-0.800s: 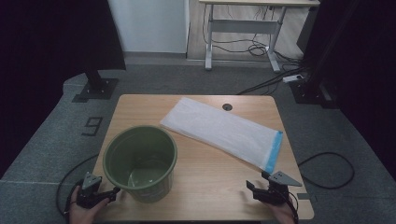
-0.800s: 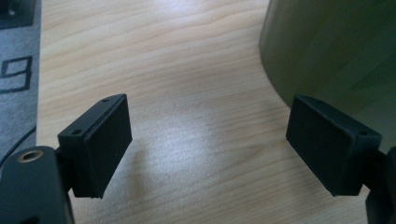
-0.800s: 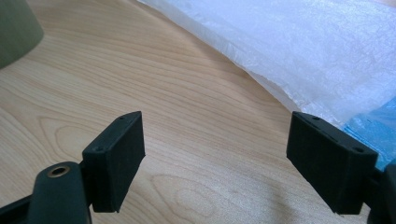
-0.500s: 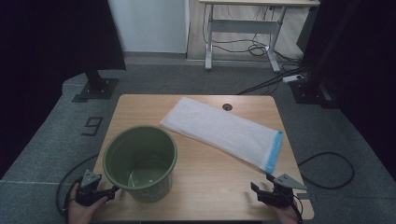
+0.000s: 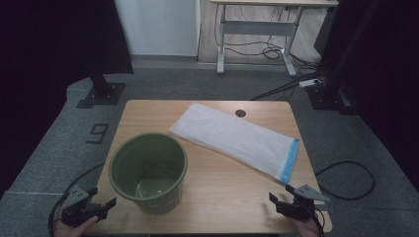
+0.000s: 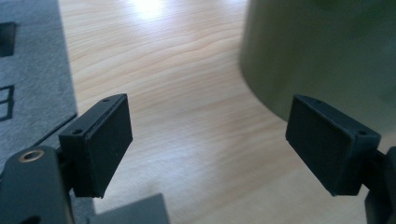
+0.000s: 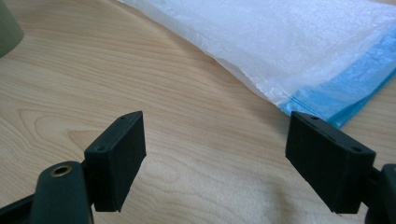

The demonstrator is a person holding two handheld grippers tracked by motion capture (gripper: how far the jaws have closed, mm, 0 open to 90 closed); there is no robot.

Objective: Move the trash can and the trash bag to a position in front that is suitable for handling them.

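At near edge of the wooden table [image 5: 217,177], both grippers sit low, one at each front corner. Left gripper [image 5: 101,205] is at front-left corner, jaws spread wide w/ nothing between them; in the left gripper view [image 6: 208,140] bare wood shows in the gap. Green bucket [image 5: 148,170] stands upright just beside it, a bit further in and to its right; in the left gripper view the bucket wall [image 6: 322,51] rises just past the right-hand jaw, close but apart. Bucket looks empty inside.

Right gripper [image 5: 281,197] is at front-right corner, jaws likewise wide apart, gripping nothing; the right gripper view [image 7: 215,154] shows only table grain between them. Plastic bag [image 5: 237,138], white w/ a blue strip at one end, lies flat on the table beyond this gripper, running diagonally from near-right toward far-centre. Blue end [image 7: 341,88] is the near end, just ahead of the right-hand jaw, not touching. Bag & bucket lie apart, bucket left, bag right.

Further back, a small round hole [image 5: 240,113] sits near the table's far edge, just beyond the bag.
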